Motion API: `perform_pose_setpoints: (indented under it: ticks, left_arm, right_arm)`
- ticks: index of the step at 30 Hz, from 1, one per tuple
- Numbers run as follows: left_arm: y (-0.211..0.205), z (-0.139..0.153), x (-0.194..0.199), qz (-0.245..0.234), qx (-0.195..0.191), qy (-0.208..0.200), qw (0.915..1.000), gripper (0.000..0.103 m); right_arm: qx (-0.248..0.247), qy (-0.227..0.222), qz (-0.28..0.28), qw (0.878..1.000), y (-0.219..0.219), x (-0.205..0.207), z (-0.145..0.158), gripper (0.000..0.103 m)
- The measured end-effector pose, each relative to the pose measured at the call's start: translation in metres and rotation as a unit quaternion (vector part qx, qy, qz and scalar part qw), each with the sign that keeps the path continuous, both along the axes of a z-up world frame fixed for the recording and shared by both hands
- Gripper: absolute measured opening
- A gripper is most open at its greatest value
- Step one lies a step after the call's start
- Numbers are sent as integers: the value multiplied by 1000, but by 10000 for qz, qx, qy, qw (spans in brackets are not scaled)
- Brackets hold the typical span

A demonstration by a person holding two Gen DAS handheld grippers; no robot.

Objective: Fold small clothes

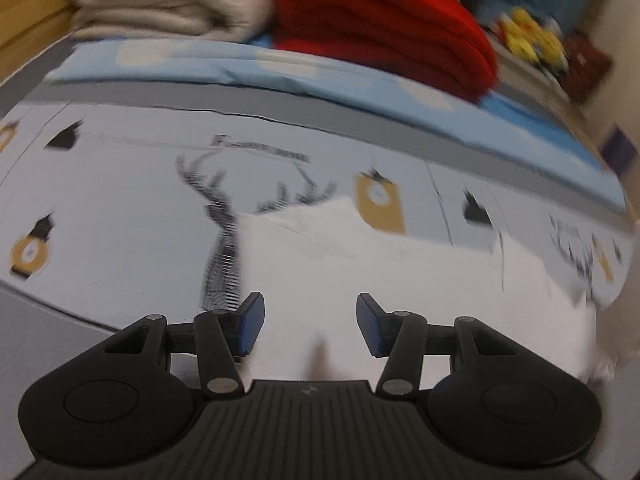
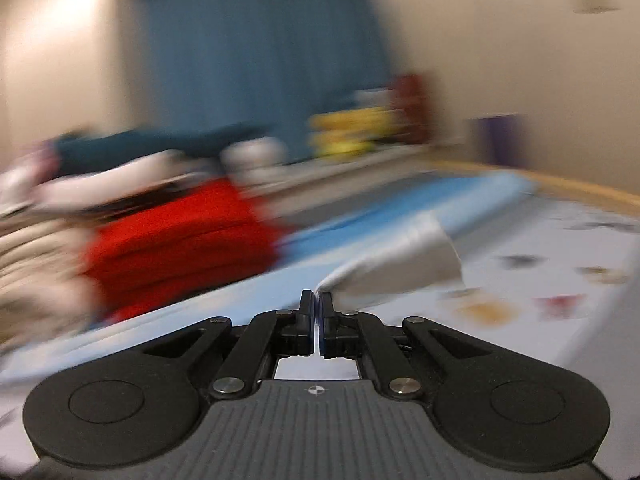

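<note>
A small white garment [image 1: 360, 264] lies on the patterned bed sheet [image 1: 120, 200] in the left wrist view, spreading under and ahead of my left gripper [image 1: 310, 326]. That gripper is open and empty, its blue pads just above the cloth. In the right wrist view my right gripper [image 2: 316, 312] is shut on a corner of the white garment [image 2: 400, 264], which lifts off the bed and trails up to the right. The view is motion-blurred.
Folded red blanket [image 1: 384, 28] and beige blanket [image 1: 160, 0] are stacked at the far side on a light blue sheet [image 1: 280, 68]. Yellow items [image 1: 532, 36] sit on a shelf at the back right. A blue curtain [image 2: 260, 60] hangs behind.
</note>
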State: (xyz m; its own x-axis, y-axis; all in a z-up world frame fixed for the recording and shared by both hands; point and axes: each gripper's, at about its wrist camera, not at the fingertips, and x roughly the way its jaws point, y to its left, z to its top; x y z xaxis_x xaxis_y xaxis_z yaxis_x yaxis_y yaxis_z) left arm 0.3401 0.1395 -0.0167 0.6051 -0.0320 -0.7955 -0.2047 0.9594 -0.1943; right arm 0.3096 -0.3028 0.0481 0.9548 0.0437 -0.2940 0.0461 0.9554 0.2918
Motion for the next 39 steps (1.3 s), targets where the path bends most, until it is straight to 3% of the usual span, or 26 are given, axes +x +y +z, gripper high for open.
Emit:
perform_pose_setpoints:
  ticks: [2, 4, 6, 7, 11, 16, 18, 23, 32, 33, 35, 39]
  left_arm:
    - [15, 4, -1, 283, -232, -46, 9993, 49]
    - [27, 6, -2, 444, -392, -61, 9982, 44]
    - [36, 7, -4, 548, -499, -61, 9972, 40]
    - [40, 6, -4, 592, -560, -46, 9967, 39]
    - [45, 1, -5, 583, -819, 30, 9949, 30]
    - [32, -16, 1, 353, -1103, 235, 9930, 30]
    - [23, -26, 4, 235, -1226, 352, 9916, 30]
    - [-1, -50, 14, -35, -1348, 655, 9887, 30]
    - [-30, -76, 21, -242, -1138, 975, 9884, 30]
    - [-34, -76, 21, -321, -1057, 967, 9892, 27]
    - [-39, -76, 20, -409, -797, 965, 9913, 8]
    - [-33, -45, 8, -297, -746, 489, 9956, 5]
  right_arm:
    - [326, 303, 1023, 9938, 60, -7, -9, 2]
    - [611, 1113, 2109, 9692, 109, -6, -33, 3]
    - [525, 2065, 2586, 9422, 144, -10, -58, 3]
    - [479, 2318, 2637, 9351, 151, -13, -63, 3]
    - [625, 2786, 2134, 9343, 139, -16, -57, 4]
    - [1232, 2740, 981, 9487, 89, -3, -60, 7]
    - [1310, 2882, 551, 9470, 72, 5, -68, 11]
    - [1359, 2868, 413, 9474, 55, 25, -69, 11]
    - [1485, 2344, -456, 9596, -7, 43, -58, 11]
    - [1527, 2295, -577, 9595, -15, 43, -58, 11]
    - [1601, 2198, -812, 9589, -26, 42, -56, 11]
    - [1685, 2117, -1046, 9570, -38, 38, -56, 11]
